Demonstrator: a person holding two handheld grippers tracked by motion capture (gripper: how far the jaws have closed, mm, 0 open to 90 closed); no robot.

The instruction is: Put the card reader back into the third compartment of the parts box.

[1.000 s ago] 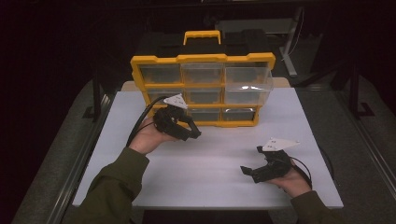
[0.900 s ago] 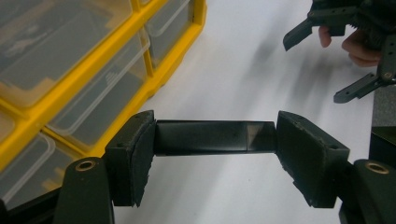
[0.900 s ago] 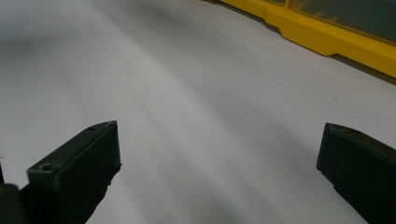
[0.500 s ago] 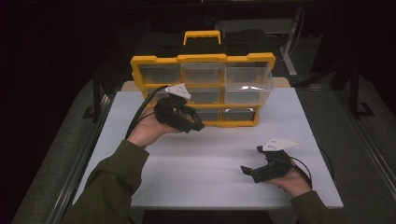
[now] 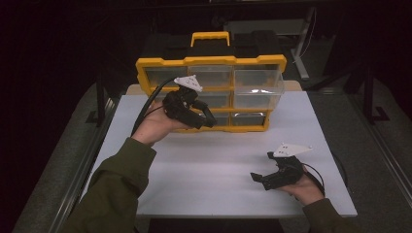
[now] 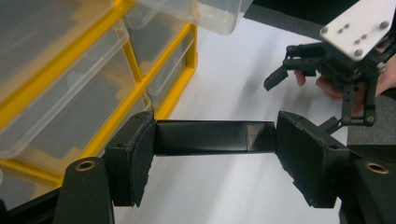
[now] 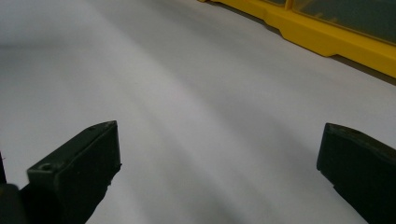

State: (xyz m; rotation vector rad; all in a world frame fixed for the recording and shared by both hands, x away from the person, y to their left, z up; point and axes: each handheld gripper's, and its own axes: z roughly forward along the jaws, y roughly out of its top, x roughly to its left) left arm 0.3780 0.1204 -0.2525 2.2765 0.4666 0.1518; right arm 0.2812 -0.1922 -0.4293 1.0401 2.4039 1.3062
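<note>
left gripper: fingers clamp flat black rectangular bar by its ends, long axis crosswise, raised just before yellow clear-drawered plastic organiser | right gripper: fingers spread, empty, low over white desk | left nearer organiser

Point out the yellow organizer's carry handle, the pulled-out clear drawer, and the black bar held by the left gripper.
carry handle [image 5: 210, 35], high view, its top bar.
pulled-out clear drawer [image 5: 258, 83], high view, its front wall.
black bar [image 6: 205, 136], left gripper view, its middle, between the fingers.
</note>
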